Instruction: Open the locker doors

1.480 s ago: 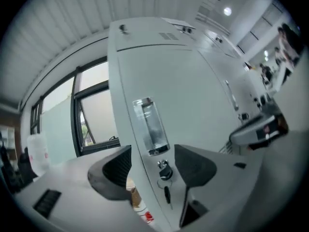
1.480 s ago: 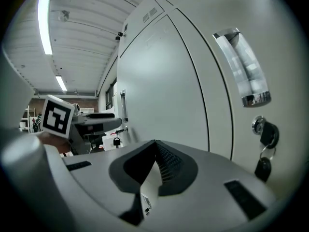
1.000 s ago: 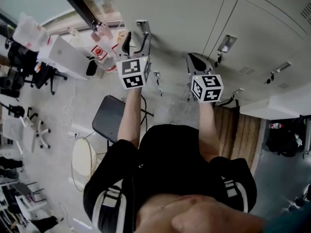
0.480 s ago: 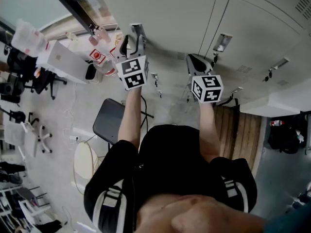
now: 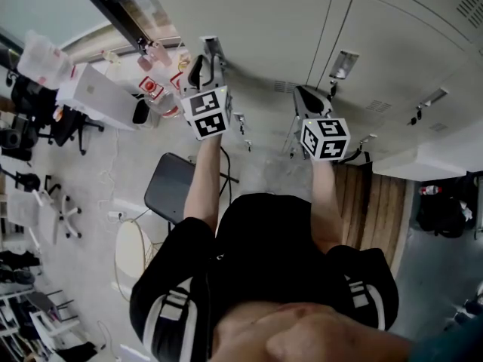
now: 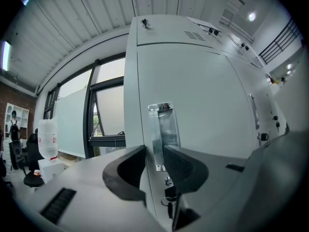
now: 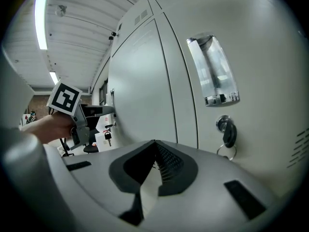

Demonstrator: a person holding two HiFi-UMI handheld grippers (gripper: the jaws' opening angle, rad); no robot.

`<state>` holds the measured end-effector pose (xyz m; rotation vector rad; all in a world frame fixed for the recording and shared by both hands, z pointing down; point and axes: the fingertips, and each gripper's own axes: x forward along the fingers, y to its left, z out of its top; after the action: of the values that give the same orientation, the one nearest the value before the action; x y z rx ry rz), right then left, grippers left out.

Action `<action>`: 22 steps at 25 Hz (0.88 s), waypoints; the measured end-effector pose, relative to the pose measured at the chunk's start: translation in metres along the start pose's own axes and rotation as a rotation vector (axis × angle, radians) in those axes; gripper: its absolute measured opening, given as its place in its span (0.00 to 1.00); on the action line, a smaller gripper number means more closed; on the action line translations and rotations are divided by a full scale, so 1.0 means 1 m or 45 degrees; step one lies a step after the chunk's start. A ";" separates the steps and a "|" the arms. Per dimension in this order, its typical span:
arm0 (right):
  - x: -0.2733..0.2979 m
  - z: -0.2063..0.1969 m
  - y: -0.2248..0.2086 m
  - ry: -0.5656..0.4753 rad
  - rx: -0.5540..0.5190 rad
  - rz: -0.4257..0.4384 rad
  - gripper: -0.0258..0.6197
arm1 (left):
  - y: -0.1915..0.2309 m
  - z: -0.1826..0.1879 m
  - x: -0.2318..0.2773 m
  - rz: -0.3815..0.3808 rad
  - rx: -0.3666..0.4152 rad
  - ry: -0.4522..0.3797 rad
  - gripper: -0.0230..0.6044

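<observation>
A row of pale grey locker doors (image 5: 264,29) stands in front of me, each with a shiny metal handle. My left gripper (image 5: 205,60) points level at the leftmost door's handle (image 6: 161,129). Its jaws have just been closing, and the handle stands between them. A thin strip of door still shows beside the left pad, so the gripper is open. My right gripper (image 7: 155,145) is shut on nothing. It hangs in front of the second door, below and left of that door's handle (image 7: 212,69) and its lock with a key (image 7: 227,129).
More doors with handles (image 5: 436,98) run on to the right. A dark chair (image 5: 177,187), a round stool (image 5: 130,251) and desks stand on the floor to the left. A water bottle (image 6: 47,139) and a window lie left of the lockers.
The left jaws have narrowed around the door handle. The right gripper has edged a little down and to the right in the head view.
</observation>
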<state>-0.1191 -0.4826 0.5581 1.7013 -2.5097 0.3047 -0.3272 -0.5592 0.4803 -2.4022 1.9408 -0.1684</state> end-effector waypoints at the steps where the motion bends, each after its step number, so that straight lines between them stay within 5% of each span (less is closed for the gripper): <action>1: -0.001 -0.001 -0.001 0.002 0.002 -0.003 0.07 | 0.000 0.000 -0.001 -0.005 -0.006 -0.002 0.23; 22: 0.001 -0.011 0.020 0.033 0.025 0.021 0.07 | 0.001 -0.002 -0.028 -0.074 -0.067 -0.020 0.23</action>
<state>-0.1378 -0.4737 0.5664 1.6729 -2.5120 0.3519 -0.3340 -0.5322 0.4810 -2.4869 1.8932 -0.1020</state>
